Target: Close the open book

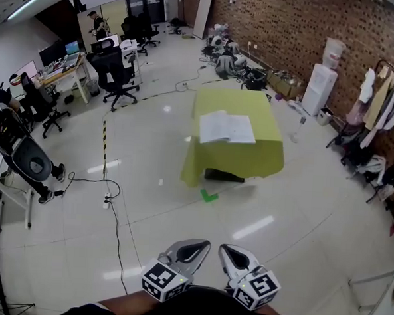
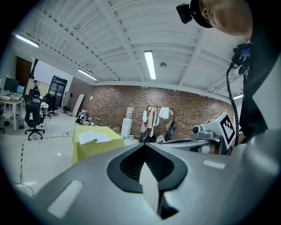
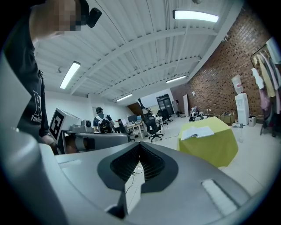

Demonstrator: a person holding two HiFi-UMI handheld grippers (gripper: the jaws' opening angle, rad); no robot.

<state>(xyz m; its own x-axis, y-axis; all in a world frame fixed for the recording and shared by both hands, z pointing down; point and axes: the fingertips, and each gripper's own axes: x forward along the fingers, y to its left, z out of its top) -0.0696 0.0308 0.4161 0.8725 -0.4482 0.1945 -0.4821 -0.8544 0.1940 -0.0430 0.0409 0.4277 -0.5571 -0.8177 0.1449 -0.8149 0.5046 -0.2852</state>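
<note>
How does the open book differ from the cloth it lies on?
The open book is white; the cloth is yellow-green. The book is smaller and covers only part of the cloth's top. The book lies flat, while the cloth hangs down at the sides. They share one spot, the book resting on the cloth.

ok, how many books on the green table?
1: an open book lies flat on the green-clothed table, toward its near edge in the head view.

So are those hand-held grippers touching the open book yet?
Apart. Head view: the left hand-held gripper and right hand-held gripper sit by the person; floor separates them from the book on the table.
</note>
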